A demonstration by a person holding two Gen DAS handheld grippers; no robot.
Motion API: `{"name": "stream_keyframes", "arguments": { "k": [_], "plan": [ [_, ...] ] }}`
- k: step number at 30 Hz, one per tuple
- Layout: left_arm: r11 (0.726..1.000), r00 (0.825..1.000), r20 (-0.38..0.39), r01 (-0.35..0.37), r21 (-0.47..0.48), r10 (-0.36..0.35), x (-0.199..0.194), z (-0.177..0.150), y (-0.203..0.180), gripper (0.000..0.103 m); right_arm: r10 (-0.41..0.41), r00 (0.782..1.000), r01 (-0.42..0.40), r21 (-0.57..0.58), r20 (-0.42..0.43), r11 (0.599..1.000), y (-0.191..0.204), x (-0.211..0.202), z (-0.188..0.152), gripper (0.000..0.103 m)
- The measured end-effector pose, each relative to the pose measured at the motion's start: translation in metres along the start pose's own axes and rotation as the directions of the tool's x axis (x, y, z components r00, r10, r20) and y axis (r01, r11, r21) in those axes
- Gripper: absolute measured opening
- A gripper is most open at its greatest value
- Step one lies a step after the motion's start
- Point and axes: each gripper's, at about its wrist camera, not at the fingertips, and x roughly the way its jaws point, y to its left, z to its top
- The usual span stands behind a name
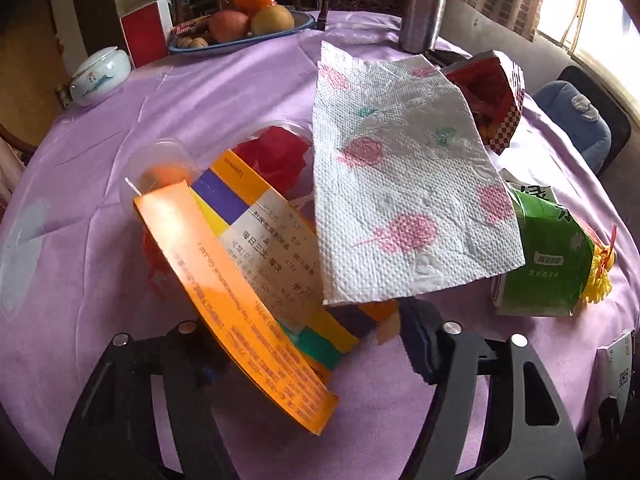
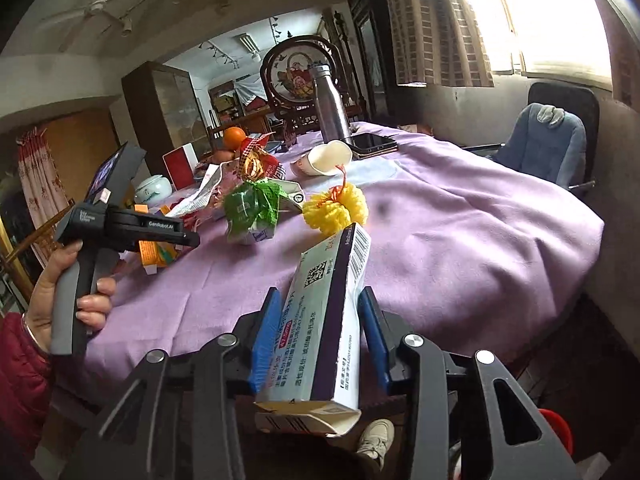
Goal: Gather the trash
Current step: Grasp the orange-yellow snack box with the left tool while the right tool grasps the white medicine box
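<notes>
Trash litters a round table under a lilac cloth (image 1: 120,128), far edge cut off by the lens. Biggest piece near the left camera: a white paper towel (image 1: 404,184) with pink and green print, draped over other items and hiding what lies beneath its middle. Next, a long orange medicine box (image 1: 236,280), tilted, standing between the fingers of the left gripper (image 1: 316,344); its right blue pad (image 1: 420,344) is near the box's lower end, the left pad is hidden behind the box, so whether the box is actually pinched cannot be told. Jaws about half open. A clear plastic container (image 1: 168,168) with red and orange scraps sits behind the box, partly covered. A green tissue pack (image 1: 548,256) lies right of the towel, a red checkered snack bag (image 1: 496,100) behind it, half hidden.

Right gripper (image 2: 320,332) holds a white-and-purple carton (image 2: 324,320), blue pads pressed on both sides, near end open and cut by the gripper body. A yellow pompom (image 2: 336,208) lies beyond it on the cloth. A hand (image 2: 68,300) in a red sleeve grips the left tool's handle.
</notes>
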Motion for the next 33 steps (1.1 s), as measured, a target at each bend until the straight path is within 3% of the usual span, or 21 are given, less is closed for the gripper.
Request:
{"name": "stream_keyframes", "arguments": {
  "k": [9, 11, 13, 17, 19, 23, 25, 27, 31, 33],
  "plan": [
    [0.999, 0.992, 0.114, 0.052, 0.004, -0.052, -0.055, -0.023, 0.033, 0.054, 0.054, 0.997, -0.056, 0.038, 0.06, 0.998, -0.004, -0.027, 0.004, 0.039],
    [0.998, 0.989, 0.139, 0.056, 0.011, -0.057, -0.071, -0.029, 0.04, 0.036, 0.062, 0.996, -0.066, 0.052, 0.063, 0.996, -0.007, -0.031, 0.004, 0.039],
    [0.998, 0.985, 0.156, 0.066, 0.015, -0.067, -0.087, -0.037, 0.047, 0.027, 0.072, 0.996, -0.076, 0.07, 0.059, 0.995, -0.011, -0.032, 0.003, 0.039],
    [0.998, 0.987, 0.155, 0.044, 0.034, -0.049, -0.092, -0.044, 0.053, 0.025, 0.085, 0.996, -0.089, 0.089, 0.04, 0.992, -0.012, -0.03, -0.001, 0.039],
    [0.999, 0.989, 0.146, 0.012, 0.036, -0.017, -0.086, -0.047, 0.055, 0.033, 0.095, 0.995, -0.098, 0.092, 0.035, 0.991, -0.012, -0.031, -0.003, 0.039],
    [1.0, 0.984, 0.18, 0.011, 0.011, -0.012, -0.089, -0.05, 0.057, 0.084, 0.099, 0.994, -0.102, 0.084, 0.041, 0.991, -0.009, -0.036, -0.003, 0.039],
    [0.999, 0.979, 0.204, -0.014, 0.031, 0.007, -0.091, -0.047, 0.055, 0.091, 0.105, 0.993, -0.109, 0.087, 0.044, 0.99, -0.01, -0.037, -0.003, 0.039],
    [0.998, 0.98, 0.196, -0.038, 0.058, 0.026, -0.085, -0.042, 0.054, 0.091, 0.11, 0.993, -0.113, 0.09, 0.043, 0.989, -0.01, -0.036, -0.003, 0.039],
    [0.997, 0.992, 0.128, -0.028, 0.067, 0.019, -0.064, -0.034, 0.059, 0.091, 0.115, 0.993, -0.118, 0.096, 0.038, 0.988, -0.011, -0.035, -0.005, 0.039],
    [0.993, 0.985, 0.148, -0.096, 0.065, 0.085, -0.059, -0.031, 0.064, 0.091, 0.118, 0.992, -0.12, 0.097, 0.035, 0.988, -0.012, -0.034, -0.005, 0.039]
  ]
}}
